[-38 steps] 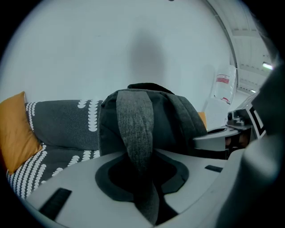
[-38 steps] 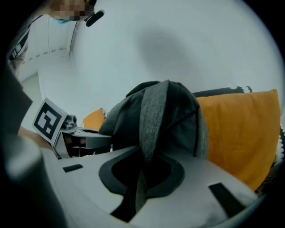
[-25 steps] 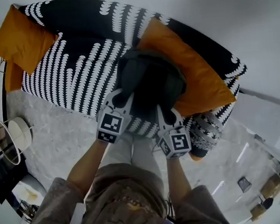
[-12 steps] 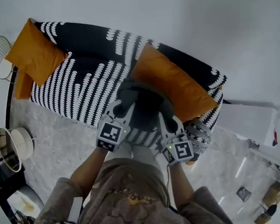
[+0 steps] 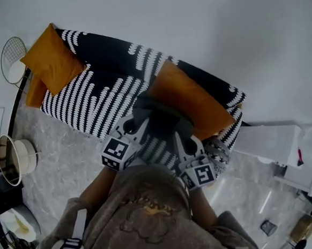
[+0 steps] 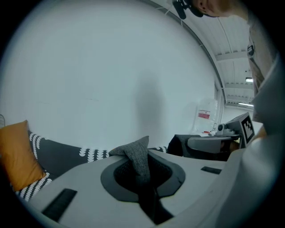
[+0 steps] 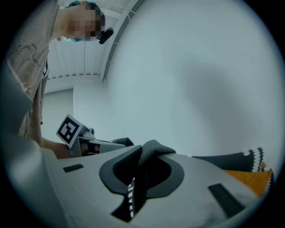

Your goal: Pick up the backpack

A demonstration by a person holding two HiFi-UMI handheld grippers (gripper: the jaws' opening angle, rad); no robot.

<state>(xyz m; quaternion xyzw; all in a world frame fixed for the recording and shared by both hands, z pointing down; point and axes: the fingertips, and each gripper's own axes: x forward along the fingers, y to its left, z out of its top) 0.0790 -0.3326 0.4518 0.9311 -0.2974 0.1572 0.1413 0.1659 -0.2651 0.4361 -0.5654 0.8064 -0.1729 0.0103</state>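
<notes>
The dark grey backpack (image 5: 162, 122) hangs in front of the black-and-white patterned sofa (image 5: 96, 85), held up by both grippers. My left gripper (image 5: 138, 122) is shut on a fold of its grey fabric (image 6: 139, 153), pinched between the jaws (image 6: 142, 173). My right gripper (image 5: 181, 138) is shut on another dark fold (image 7: 153, 149), which bulges out above the jaws (image 7: 140, 171). Each gripper view shows the other gripper beside it: the right one (image 6: 231, 133) and the left one (image 7: 78, 133). The bag's lower part is hidden behind the grippers and my body.
A large orange cushion (image 5: 191, 99) leans on the sofa just behind the backpack, and another orange cushion (image 5: 51, 59) sits at the sofa's left end. A patterned cushion (image 5: 221, 152) lies by the sofa's right end. A round white stand (image 5: 14, 157) is on the floor at left.
Both grippers have risen together with the backpack, lifting it up off the sofa seat. The sofa now looks smaller and farther below.
</notes>
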